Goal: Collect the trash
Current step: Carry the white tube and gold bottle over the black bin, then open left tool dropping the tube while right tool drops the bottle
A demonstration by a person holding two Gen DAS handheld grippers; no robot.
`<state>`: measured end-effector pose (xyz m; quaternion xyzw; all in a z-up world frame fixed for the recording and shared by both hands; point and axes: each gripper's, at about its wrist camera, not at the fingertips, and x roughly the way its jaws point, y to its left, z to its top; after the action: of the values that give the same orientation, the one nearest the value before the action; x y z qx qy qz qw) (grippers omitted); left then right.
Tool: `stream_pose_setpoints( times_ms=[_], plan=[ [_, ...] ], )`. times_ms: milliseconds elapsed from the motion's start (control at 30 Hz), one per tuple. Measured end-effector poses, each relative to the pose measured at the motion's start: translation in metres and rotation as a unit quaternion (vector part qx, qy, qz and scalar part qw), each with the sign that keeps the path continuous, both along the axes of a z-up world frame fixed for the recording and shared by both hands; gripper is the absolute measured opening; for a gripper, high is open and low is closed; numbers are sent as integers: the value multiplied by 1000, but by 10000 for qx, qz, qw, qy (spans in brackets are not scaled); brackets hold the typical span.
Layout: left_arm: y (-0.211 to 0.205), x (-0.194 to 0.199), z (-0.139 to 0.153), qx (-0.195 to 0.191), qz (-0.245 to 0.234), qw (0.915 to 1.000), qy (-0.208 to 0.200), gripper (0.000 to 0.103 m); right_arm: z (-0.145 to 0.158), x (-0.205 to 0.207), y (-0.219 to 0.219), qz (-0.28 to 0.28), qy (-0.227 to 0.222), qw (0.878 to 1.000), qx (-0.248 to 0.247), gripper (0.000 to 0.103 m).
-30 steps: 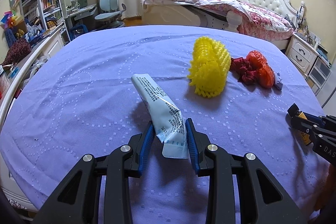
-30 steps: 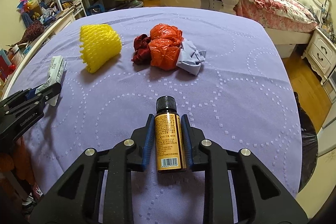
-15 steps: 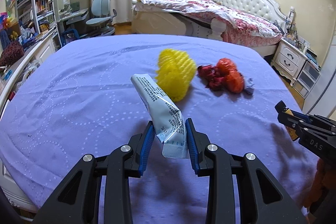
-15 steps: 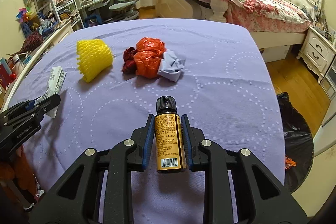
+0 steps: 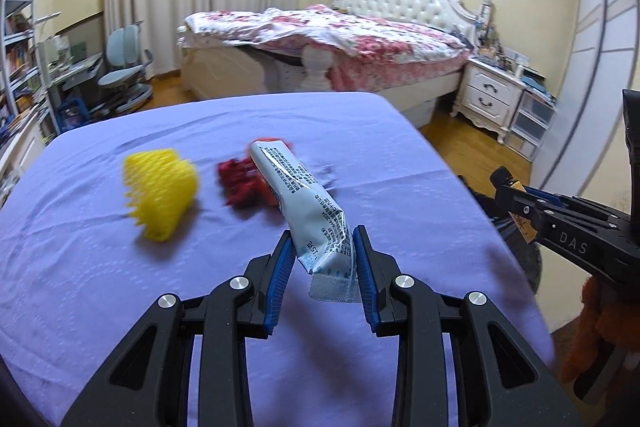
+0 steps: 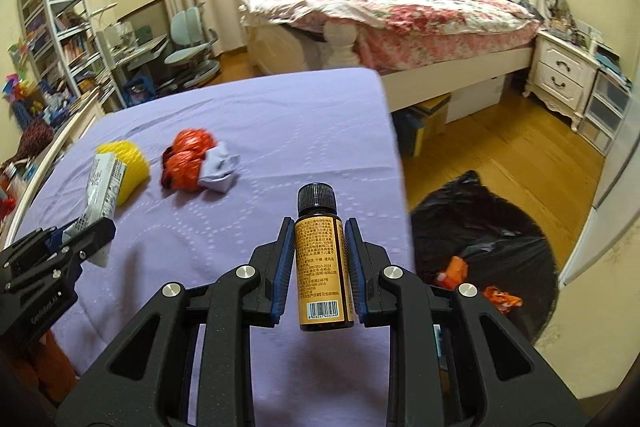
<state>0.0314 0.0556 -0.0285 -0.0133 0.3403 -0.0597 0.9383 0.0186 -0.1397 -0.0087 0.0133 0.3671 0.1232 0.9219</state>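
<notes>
two grips are working for you: left gripper (image 5: 323,259) jaws pinching the wrapper (image 5: 304,203), right gripper (image 6: 317,259) jaws clamping the bottle (image 6: 322,267), both heading binward to the trash bag (image 6: 480,227).

We see a purple-clothed table (image 6: 280,131) w/ a yellow foam net (image 6: 134,167), a red-orange plastic wad (image 6: 186,163) & a crumpled pale paper (image 6: 218,173) touching the wad. Wood floor (image 6: 520,155) beside it carries a black trash bag (image 6: 480,223) w/ orange scraps (image 6: 456,267) inside.
</notes>
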Motion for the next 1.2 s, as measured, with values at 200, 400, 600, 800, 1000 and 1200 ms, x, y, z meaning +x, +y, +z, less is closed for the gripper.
stream_pose_setpoints(
  times_ms=[200, 400, 600, 800, 1000, 1200],
  plan=[
    [-56, 16, -1, 2, -552, 9985, -25, 33, -2, 5, -54, -534, -46, 9986, 5, 25],
    [-106, 31, -5, 92, -996, 9950, -11, 33, -10, 9, -98, -910, -48, 9958, -20, 25],
    [-141, 44, -9, 164, -1295, 9914, 8, 33, -22, 16, -131, -1153, 26, 9933, 11, 25],
    [-166, 56, -16, 296, -1461, 9888, 59, 33, -31, 22, -149, -1272, 98, 9918, 112, 25],
    [-183, 65, -20, 467, -1528, 9871, 76, 33, -38, 29, -162, -1387, 163, 9901, 164, 25],
    [-191, 69, -26, 589, -1512, 9867, 123, 39, -42, 34, -172, -1504, 187, 9882, 212, 25]
  ],
)
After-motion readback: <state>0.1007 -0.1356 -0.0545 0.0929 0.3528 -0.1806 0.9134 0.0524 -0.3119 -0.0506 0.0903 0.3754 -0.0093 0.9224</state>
